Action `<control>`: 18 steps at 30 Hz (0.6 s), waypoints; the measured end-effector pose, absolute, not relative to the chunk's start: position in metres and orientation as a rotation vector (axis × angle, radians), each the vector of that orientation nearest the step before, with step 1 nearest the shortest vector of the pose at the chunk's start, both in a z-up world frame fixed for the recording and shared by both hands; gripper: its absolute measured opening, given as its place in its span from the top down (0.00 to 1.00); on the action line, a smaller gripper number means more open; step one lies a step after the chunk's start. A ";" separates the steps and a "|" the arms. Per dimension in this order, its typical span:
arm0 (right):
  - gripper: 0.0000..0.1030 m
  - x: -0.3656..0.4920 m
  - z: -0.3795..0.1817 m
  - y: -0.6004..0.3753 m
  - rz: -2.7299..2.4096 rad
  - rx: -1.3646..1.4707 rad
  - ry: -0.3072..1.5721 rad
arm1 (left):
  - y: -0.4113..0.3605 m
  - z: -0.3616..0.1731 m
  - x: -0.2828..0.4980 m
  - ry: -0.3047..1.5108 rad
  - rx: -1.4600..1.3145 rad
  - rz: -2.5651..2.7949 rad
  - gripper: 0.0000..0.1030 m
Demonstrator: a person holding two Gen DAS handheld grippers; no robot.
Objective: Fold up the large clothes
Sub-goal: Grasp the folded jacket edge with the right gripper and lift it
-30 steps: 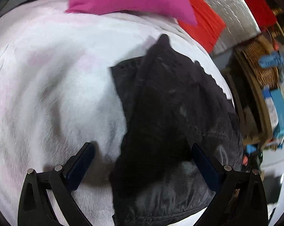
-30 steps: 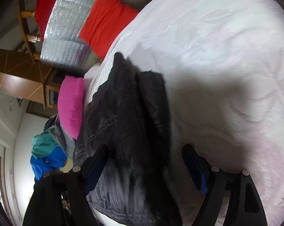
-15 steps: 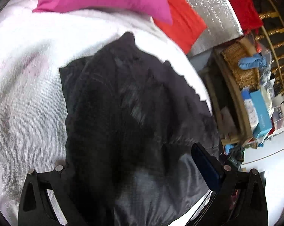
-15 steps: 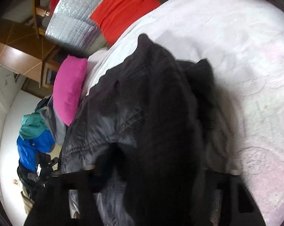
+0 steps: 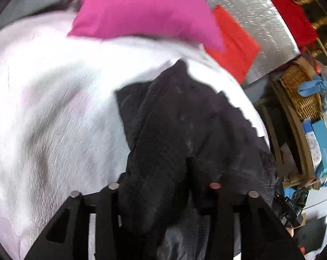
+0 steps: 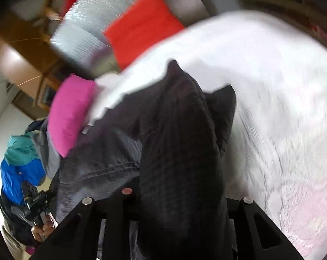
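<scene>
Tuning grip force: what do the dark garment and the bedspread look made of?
Dark garment: two looks. The bunched black part reads as matte fabric; the grey panel has a slight sheen and stitched seams, possibly nylon-like shell. Bedspread: pale, matte, with raised embossed patterns, probably quilted or textured cotton; blur leaves it open.

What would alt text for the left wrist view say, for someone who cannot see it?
A handheld left gripper has just been closing on a bunched fold of a dark jacket that lies on a white bedspread. A pink pillow and a red cushion sit beyond it, with a wicker basket to the right.
</scene>
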State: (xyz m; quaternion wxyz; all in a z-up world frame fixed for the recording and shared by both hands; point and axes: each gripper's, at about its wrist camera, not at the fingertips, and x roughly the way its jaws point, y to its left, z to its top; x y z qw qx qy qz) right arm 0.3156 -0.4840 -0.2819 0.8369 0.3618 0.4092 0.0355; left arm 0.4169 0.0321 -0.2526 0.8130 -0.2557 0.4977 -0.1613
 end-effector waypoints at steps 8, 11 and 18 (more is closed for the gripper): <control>0.33 0.251 -0.242 -0.504 -0.069 0.774 0.782 | 0.071 -0.216 0.373 0.965 -0.554 -0.250 0.33; 0.28 0.217 -0.228 -0.507 -0.059 0.786 0.730 | 0.084 -0.195 0.336 0.859 -0.506 -0.186 0.27; 0.26 0.184 -0.255 -0.476 0.108 0.999 0.815 | 0.050 -0.214 0.294 0.987 -0.541 -0.310 0.24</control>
